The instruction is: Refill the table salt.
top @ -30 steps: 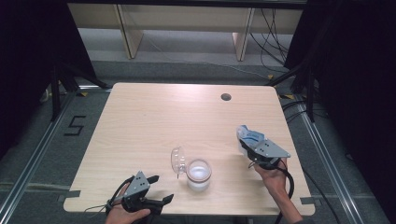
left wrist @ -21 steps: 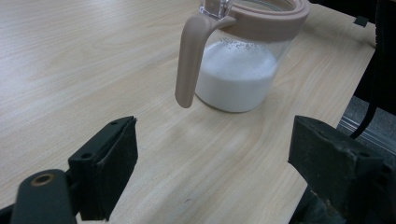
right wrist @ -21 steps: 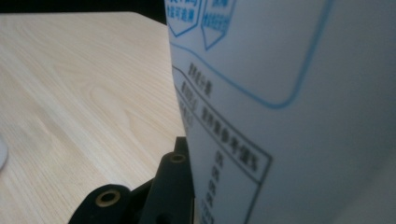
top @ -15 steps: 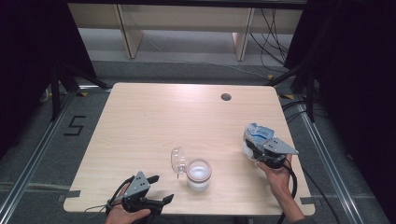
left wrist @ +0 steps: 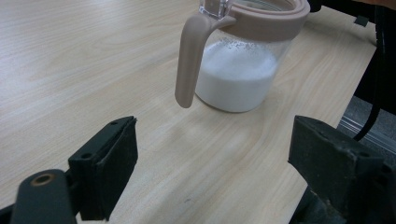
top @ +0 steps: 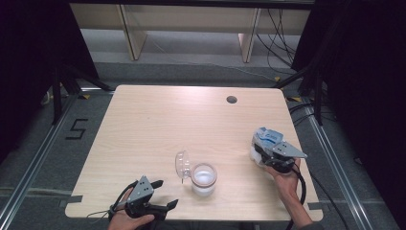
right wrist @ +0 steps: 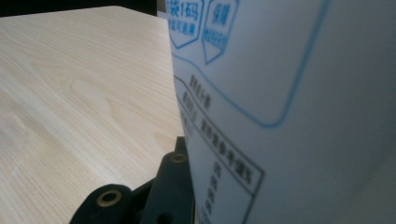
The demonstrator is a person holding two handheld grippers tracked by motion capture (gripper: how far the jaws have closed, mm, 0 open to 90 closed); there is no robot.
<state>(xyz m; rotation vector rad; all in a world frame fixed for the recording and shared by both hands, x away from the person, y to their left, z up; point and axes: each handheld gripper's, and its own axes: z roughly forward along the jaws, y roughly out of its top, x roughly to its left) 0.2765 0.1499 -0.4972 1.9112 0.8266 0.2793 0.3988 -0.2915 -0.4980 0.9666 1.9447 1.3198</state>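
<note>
Both grippers, left gripper (top: 160,194) and right gripper (top: 268,152), had black bodies, grey three-cornered top plates, black trailing cables, and brass-ringed screw holes.

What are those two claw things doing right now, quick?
Left gripper: open, empty, facing the jar of white powder.
Right gripper: closed on a white bag with blue print.

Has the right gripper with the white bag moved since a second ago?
Yes. In the high view the right gripper, shut on the white bag, has come down and nearer the table's right edge, while the jar stayed put.
</note>
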